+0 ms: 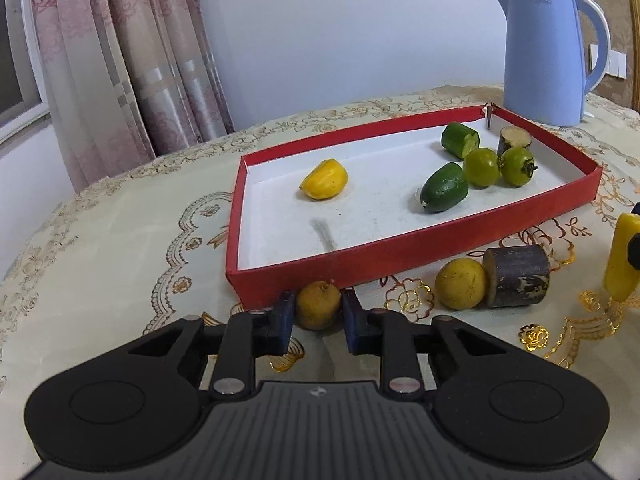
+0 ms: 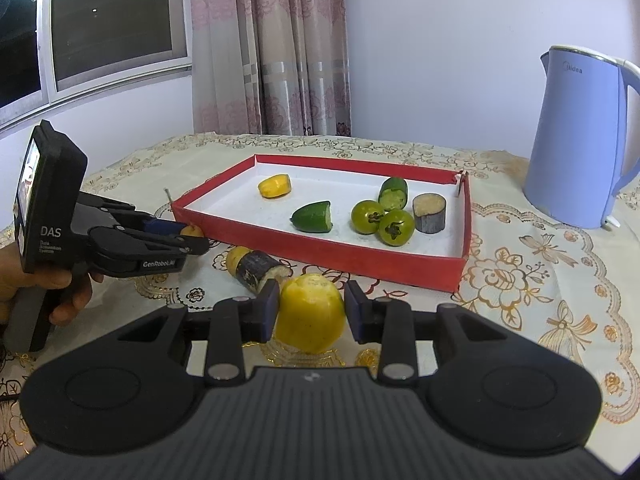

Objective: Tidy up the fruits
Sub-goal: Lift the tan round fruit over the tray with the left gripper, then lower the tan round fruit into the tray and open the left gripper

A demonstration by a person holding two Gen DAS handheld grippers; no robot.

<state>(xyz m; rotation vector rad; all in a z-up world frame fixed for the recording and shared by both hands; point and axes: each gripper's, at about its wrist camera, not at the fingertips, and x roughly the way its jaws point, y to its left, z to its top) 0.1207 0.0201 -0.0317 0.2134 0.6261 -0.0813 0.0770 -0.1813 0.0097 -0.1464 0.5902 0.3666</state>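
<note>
A worktop (image 2: 540,280) under a floral cloth, curtain and kettle (image 2: 580,140) behind. Nearest, the right gripper (image 2: 311,310) pinches a yellow fruit (image 2: 310,312) just off the cloth. At left, the left gripper (image 1: 316,312) is closed on a small brownish fruit (image 1: 316,306) beside the red tray (image 1: 400,256). A yellow ball (image 1: 460,283) and dark stub (image 1: 516,276) wait outside. Six pieces already lie in the tray; by my count, four remain.

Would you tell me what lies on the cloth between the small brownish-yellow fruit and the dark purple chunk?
In the left wrist view, a round yellow fruit lies between the small brownish-yellow fruit and the dark purple chunk, touching the chunk.
</note>
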